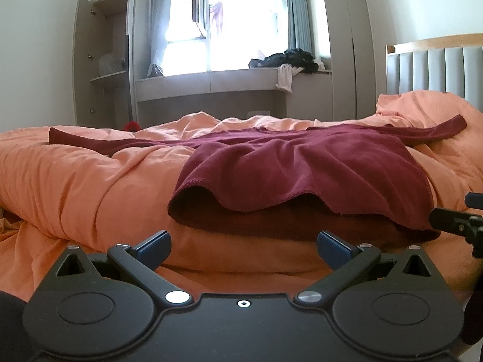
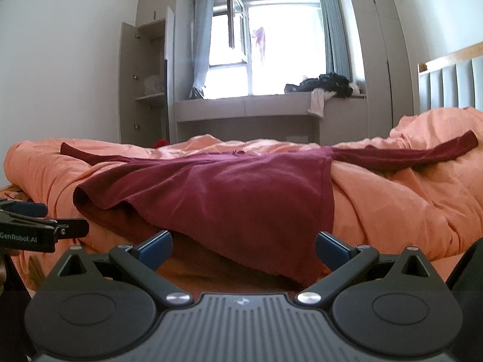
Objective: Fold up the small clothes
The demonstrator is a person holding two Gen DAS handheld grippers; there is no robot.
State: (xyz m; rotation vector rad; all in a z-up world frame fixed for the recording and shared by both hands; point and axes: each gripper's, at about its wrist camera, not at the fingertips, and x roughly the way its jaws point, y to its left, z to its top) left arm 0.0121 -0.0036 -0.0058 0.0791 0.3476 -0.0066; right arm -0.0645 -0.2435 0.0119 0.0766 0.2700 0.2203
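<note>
A dark red long-sleeved top [image 1: 302, 163] lies spread flat on a bed covered with a rumpled orange duvet [image 1: 75, 175]. Its two sleeves stretch out to either side, one toward the left edge of the bed and one toward the padded grey headboard [image 1: 437, 66] on the right. The hem faces the cameras and hangs a little over the near edge of the duvet, rippled, with the front layer lifted so the inside shows.

The left tongs [image 1: 243, 246] sit low in front of the bed, just below the left part of the hem. Their blue-tipped fingers [image 1: 155, 246] are spread wide apart and have hold of nothing. The right tongs [image 2: 243, 247] are at the same height, before the right corner of the hem. They are also wide open and empty; the corner of the top droops between the two fingers, and whether it touches either one cannot be told. Each pair of tongs shows at the edge of the other's view, so the two are side by side.

Behind the bed a bright window [image 2: 271, 45] with grey-blue curtains stands above a low ledge, where a heap of dark and white clothes [image 2: 326, 86] lies. A tall cupboard [image 2: 142, 84] at the left has its door open.
</note>
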